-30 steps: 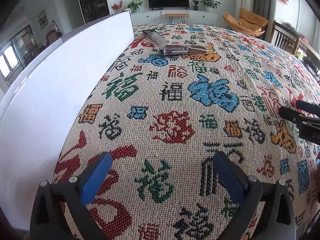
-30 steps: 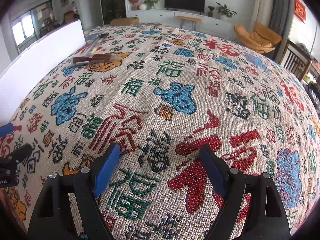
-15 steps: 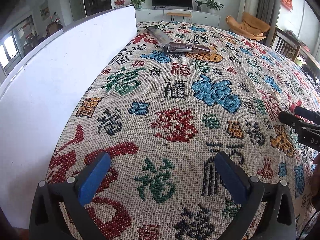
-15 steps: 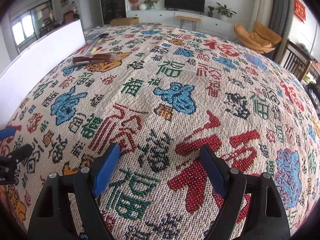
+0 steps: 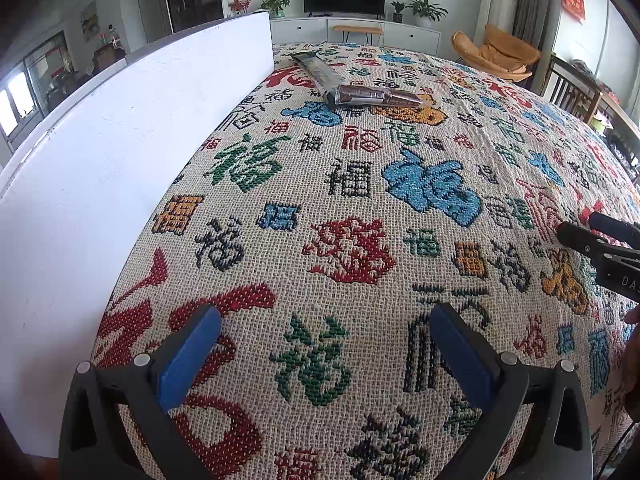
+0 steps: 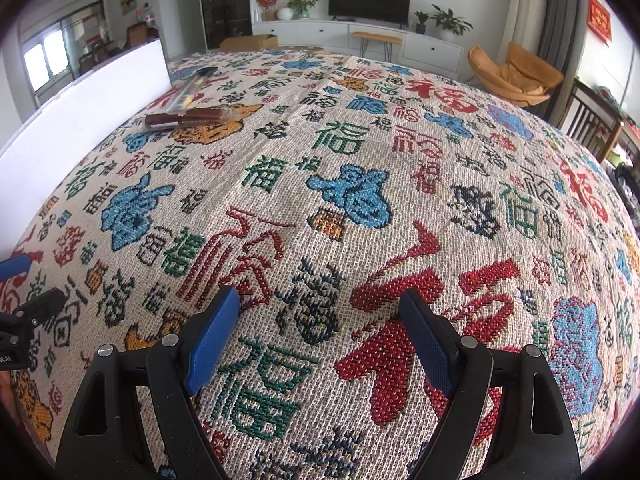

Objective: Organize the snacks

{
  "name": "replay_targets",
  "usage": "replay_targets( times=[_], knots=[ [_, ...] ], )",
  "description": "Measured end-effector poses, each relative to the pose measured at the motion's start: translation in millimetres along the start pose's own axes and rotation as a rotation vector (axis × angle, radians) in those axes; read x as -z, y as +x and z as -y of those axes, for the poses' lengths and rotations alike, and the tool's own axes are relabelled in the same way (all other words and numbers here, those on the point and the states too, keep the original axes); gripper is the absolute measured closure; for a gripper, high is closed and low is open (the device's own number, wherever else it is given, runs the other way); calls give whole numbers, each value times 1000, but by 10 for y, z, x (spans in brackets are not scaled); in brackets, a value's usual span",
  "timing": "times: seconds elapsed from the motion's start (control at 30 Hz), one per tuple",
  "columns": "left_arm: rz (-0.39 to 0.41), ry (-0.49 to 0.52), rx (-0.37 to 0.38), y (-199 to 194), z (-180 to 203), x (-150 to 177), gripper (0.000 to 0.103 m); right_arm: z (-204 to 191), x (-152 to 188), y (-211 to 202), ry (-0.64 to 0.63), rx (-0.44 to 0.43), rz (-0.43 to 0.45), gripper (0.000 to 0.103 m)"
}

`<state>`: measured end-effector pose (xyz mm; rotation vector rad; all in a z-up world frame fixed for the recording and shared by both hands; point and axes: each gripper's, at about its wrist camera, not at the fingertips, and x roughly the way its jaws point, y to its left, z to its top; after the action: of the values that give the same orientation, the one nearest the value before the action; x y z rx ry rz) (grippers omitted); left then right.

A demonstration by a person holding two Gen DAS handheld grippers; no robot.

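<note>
Two long snack packets lie at the far end of the patterned tablecloth [image 5: 360, 184]. A brown one [image 5: 376, 96] lies crosswise and also shows in the right wrist view [image 6: 188, 117]. A dark grey one [image 5: 316, 69] lies beyond it, touching its end, and appears as a clear packet in the right wrist view [image 6: 192, 87]. My left gripper [image 5: 320, 352] is open and empty, low over the near cloth. My right gripper [image 6: 320, 332] is open and empty too. Each shows at the edge of the other's view: the right gripper [image 5: 600, 240], the left gripper [image 6: 24, 300].
A tall white board [image 5: 120, 152] stands along the table's left edge, also seen in the right wrist view [image 6: 80, 112]. Beyond the table are a TV cabinet [image 5: 352, 32], an orange chair [image 5: 496, 56] and a wooden chair [image 5: 572, 92].
My left gripper has moved forward along the white board, so the snack packets look nearer. The right gripper has not moved.
</note>
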<state>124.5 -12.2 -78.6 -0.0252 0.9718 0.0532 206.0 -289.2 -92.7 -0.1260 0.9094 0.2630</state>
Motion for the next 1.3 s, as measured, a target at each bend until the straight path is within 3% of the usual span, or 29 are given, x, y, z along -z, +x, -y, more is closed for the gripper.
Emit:
replay_targets(
  times=[1.3],
  knots=[
    [-8,-36,-23,-10,-90,4,0,5,0,-5,3,-1,-1,18]
  ],
)
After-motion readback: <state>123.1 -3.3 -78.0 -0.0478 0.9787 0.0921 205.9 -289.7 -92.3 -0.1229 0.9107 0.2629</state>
